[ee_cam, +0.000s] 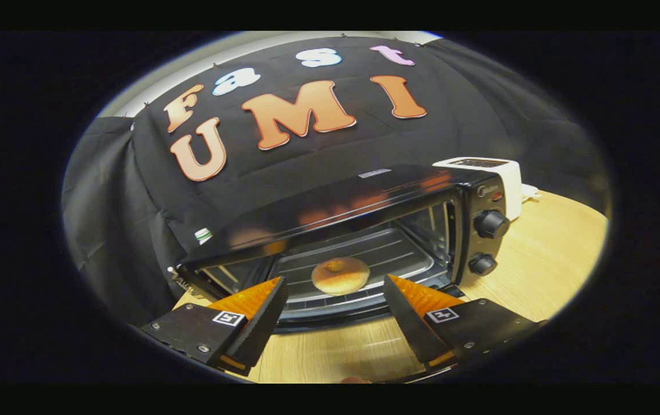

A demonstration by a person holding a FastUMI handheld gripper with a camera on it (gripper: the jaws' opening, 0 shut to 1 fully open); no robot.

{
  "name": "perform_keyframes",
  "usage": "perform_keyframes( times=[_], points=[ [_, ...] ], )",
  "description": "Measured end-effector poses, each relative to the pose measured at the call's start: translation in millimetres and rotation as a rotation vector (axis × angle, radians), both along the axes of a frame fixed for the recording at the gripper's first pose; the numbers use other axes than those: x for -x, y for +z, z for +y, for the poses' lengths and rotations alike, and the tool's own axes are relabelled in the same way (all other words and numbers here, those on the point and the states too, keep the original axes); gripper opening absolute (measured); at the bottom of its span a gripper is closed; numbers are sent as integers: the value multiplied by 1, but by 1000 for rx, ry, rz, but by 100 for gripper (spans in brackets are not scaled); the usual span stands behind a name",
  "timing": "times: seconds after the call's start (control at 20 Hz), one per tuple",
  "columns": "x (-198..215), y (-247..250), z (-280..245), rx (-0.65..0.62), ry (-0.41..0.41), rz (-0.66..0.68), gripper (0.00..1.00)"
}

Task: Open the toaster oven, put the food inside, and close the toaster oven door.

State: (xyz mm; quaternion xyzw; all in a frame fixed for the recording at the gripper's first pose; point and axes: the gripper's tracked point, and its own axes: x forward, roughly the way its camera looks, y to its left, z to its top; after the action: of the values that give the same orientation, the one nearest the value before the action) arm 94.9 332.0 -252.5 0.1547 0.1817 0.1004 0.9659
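While I am holding my gripper [334, 288] in front of the toaster oven [364, 230], its fingers are standing wide apart and gripping nothing. The oven is sitting on the wooden worktop [549, 259] with its front open. The round bun [340, 275] is lying on the wire rack [387, 259] inside the oven, just beyond my fingertips. A white toaster [497, 173] is standing behind the oven's knob side.

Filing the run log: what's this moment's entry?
gripper: open, empty | bun: on rack in oven | door: open | next: close door
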Motion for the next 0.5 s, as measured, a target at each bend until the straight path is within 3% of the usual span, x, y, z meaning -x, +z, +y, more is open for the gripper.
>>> perform_keyframes(
  times=[0.25,0.5],
  points=[
    [39,15,-12,-52,16,-31,99],
    [83,11,-30,29,44,-65,99]
  ],
)
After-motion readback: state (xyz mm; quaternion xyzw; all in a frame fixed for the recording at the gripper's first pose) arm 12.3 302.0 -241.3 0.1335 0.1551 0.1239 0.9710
